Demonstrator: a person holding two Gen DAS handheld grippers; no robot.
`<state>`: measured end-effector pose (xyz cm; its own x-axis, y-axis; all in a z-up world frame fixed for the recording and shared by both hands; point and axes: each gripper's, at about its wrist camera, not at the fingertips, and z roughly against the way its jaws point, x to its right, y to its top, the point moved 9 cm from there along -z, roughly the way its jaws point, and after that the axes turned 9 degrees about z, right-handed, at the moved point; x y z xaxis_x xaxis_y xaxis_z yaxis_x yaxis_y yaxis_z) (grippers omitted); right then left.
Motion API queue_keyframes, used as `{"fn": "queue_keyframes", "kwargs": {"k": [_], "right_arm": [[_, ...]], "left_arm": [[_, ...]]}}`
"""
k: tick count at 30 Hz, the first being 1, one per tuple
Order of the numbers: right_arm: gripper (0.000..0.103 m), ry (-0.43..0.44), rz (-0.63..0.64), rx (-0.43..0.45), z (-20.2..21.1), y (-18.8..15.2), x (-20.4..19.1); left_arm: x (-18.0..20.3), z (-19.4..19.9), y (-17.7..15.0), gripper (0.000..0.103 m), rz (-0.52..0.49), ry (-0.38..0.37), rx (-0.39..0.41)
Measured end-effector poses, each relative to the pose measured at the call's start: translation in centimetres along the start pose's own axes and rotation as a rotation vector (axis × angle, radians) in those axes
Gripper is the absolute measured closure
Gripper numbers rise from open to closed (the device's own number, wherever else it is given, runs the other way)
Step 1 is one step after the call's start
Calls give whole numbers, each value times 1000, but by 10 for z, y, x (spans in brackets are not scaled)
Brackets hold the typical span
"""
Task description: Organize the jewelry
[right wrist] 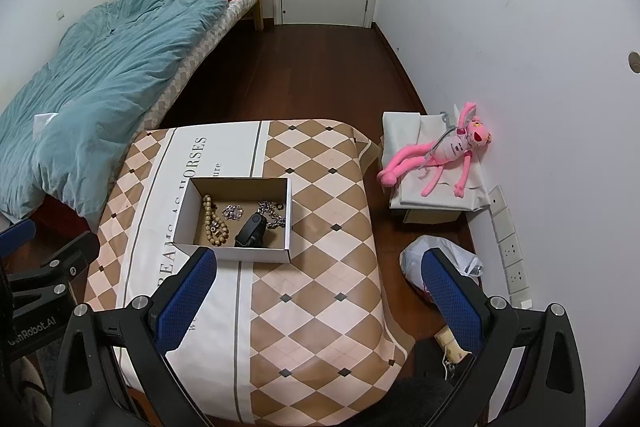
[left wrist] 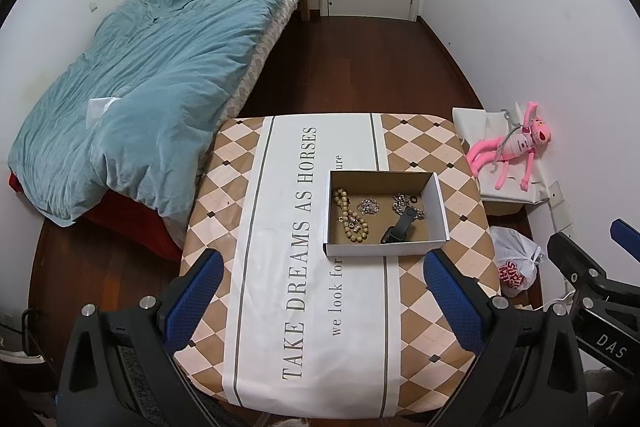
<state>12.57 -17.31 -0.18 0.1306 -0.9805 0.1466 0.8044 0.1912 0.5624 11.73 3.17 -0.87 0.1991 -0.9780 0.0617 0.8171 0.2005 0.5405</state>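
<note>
The table (left wrist: pixel 420 147), under a diamond-patterned cloth with a white printed band, carries everything the task concerns. A bed with a blue duvet (left wrist: pixel 140 87) lies off its left side, and a pink plush toy (right wrist: pixel 448 151) sits on a covered box to the right, against the wall.

On the table stands an open cardboard box (left wrist: pixel 384 250), overlapping the right edge of the white band. Every piece of jewelry seen here is already inside it. Against the box's left wall lies a wooden bead bracelet (left wrist: pixel 350 217). A small silver chain (left wrist: pixel 369 205) lies in the middle toward the far wall, a larger silver chain (left wrist: pixel 408 205) sits near the right wall, and a black watch (left wrist: pixel 398 230) lies partly over that chain, angled toward the near wall.

No loose piece shows on the cloth, so the gathering step looks done or close to it. The next move probably calls for a last check, or for separating pieces within the box. The watch resting on the chain could snag if lifted carelessly.

The left gripper (left wrist: pixel 320 301) hovers on the near side of the box, its blue pads (left wrist: pixel 194 297) spread wide with nothing between them and touching nothing. The right gripper (right wrist: pixel 320 297) hangs near the box's near right corner, equally wide apart and empty.
</note>
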Motion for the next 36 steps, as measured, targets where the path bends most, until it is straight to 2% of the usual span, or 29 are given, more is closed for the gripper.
{"fn": "queue_keyframes", "kwargs": {"k": [36], "right_arm": [[0,-3,10,-15,-2,-1,1]], "left_arm": [[-3,-2,2,1,-8,10,8]]}}
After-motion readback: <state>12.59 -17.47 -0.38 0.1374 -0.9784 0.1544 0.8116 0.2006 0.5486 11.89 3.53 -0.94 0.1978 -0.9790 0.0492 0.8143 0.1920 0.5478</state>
